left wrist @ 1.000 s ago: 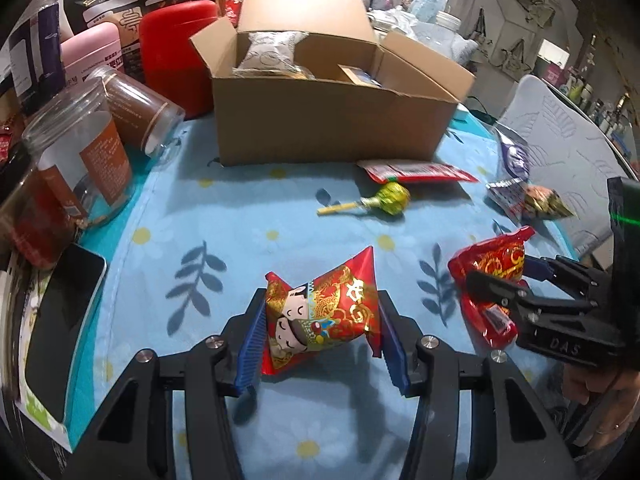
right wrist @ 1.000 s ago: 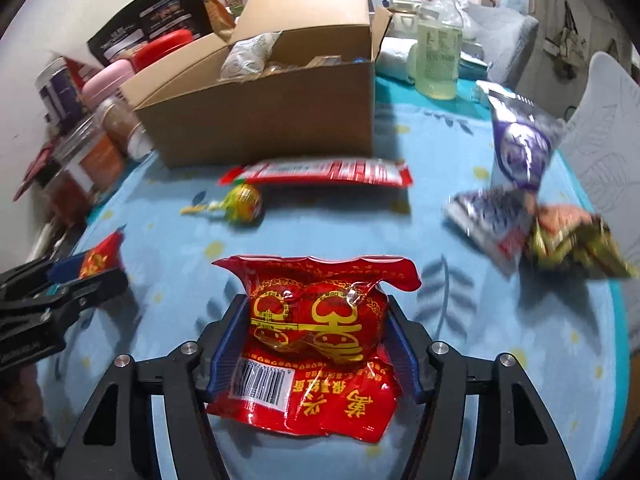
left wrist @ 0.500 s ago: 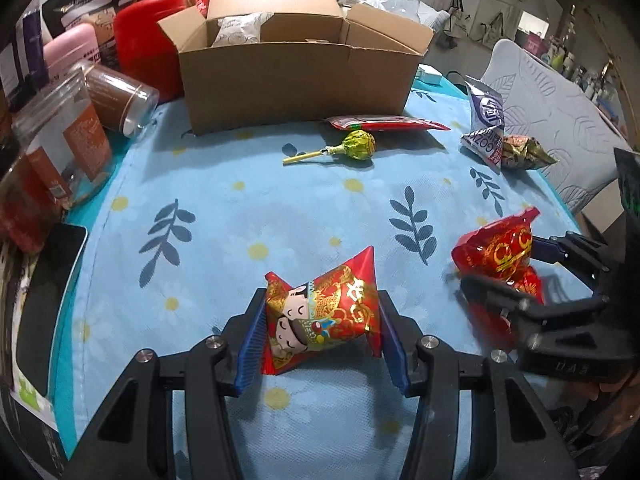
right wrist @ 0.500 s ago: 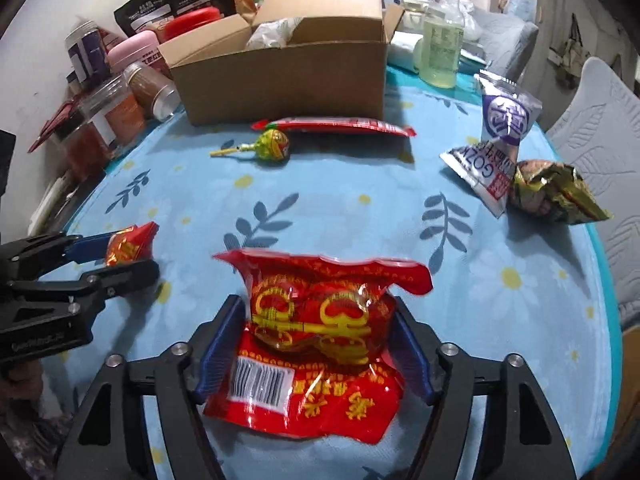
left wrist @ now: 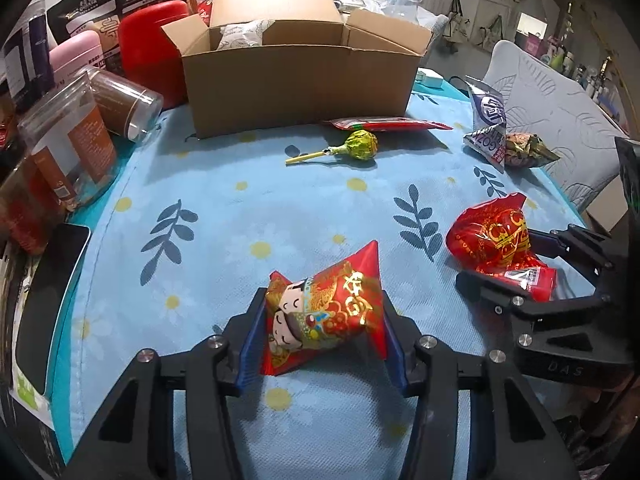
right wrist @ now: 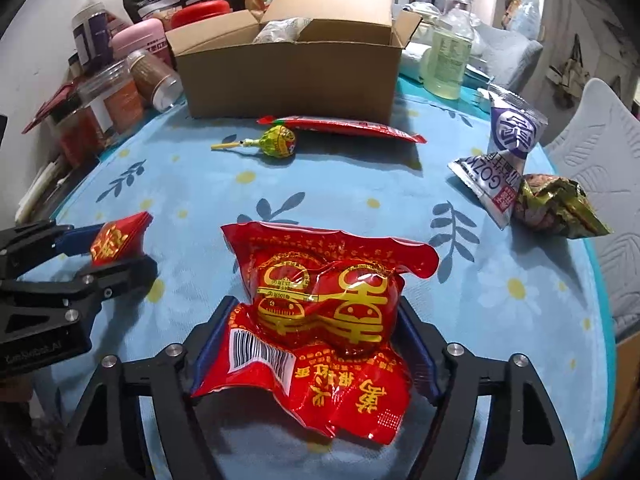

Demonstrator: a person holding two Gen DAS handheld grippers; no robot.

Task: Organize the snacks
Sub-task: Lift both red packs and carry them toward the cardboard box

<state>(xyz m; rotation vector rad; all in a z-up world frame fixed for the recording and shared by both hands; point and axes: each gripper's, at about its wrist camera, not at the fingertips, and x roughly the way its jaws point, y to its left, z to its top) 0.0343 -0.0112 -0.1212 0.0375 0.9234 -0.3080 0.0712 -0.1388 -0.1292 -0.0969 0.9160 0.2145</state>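
Red foil fills both my tongs: my left tongs (left wrist: 320, 320) pinch a small cartoon-printed packet (left wrist: 324, 312), their jaws closing a little more. My right tongs (right wrist: 316, 336) are closing on a larger red snack bag (right wrist: 324, 312), pads against its sides. Both packets hover just above the blue flowered tabletop (left wrist: 240, 220), with the open cardboard box (left wrist: 296, 80) well beyond.

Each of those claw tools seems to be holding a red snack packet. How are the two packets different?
The cartoon-face packet in the left gripper is small, pillow-shaped and puffy; the packet with two round pieces in the right gripper is larger, flatter and partly see-through. The first shows a smiling figure, the second a barcode and big gold characters. Both are shiny red with gold print, each between blue pads.
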